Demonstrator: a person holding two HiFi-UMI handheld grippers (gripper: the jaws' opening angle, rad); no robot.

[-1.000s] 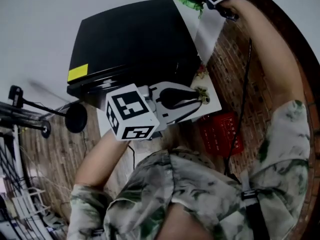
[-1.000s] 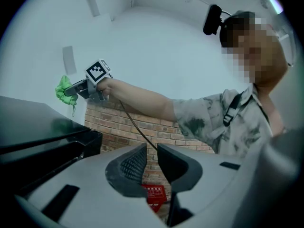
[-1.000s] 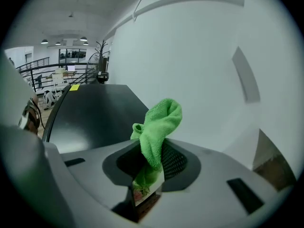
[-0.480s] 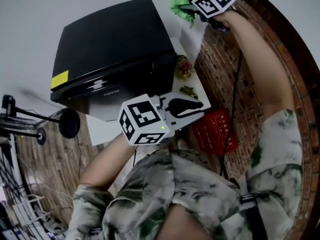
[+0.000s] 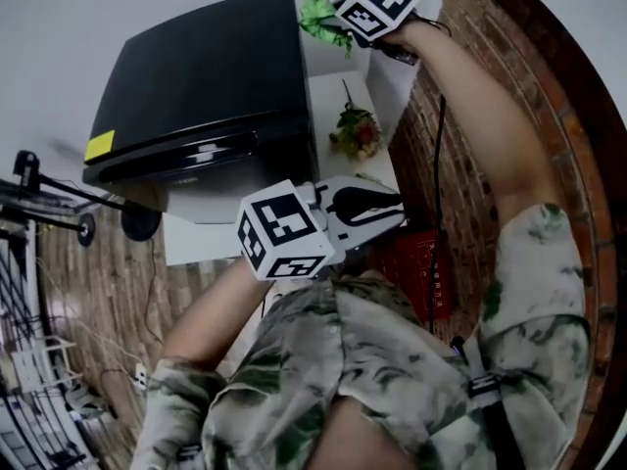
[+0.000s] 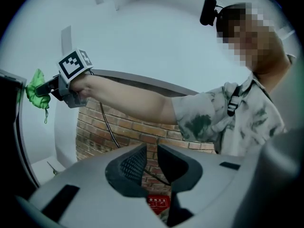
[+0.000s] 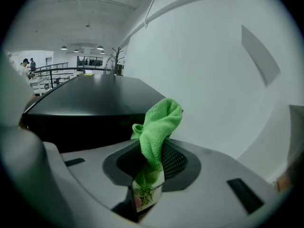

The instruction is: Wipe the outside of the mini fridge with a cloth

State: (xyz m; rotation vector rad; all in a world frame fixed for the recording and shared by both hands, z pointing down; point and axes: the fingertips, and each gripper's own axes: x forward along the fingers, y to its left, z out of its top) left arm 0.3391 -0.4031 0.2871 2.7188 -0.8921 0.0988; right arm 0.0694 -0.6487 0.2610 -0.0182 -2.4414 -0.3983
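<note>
The black mini fridge stands on a white table. My right gripper is held out at the fridge's far right top corner, shut on a green cloth. In the right gripper view the cloth sticks up from the gripper, beside the fridge's top. My left gripper hangs near my body over the table's front edge, jaws close together with nothing between them. The left gripper view shows my left gripper and, far off, the cloth at the fridge's edge.
A small bunch of flowers lies on the table to the right of the fridge. A red box sits on the brick-pattern floor below. Black stands and cables crowd the left side. A white wall is behind the fridge.
My right gripper has carried the green cloth closer to the fridge's far right corner. The left gripper has stayed near my body, and the head view has shifted.
</note>
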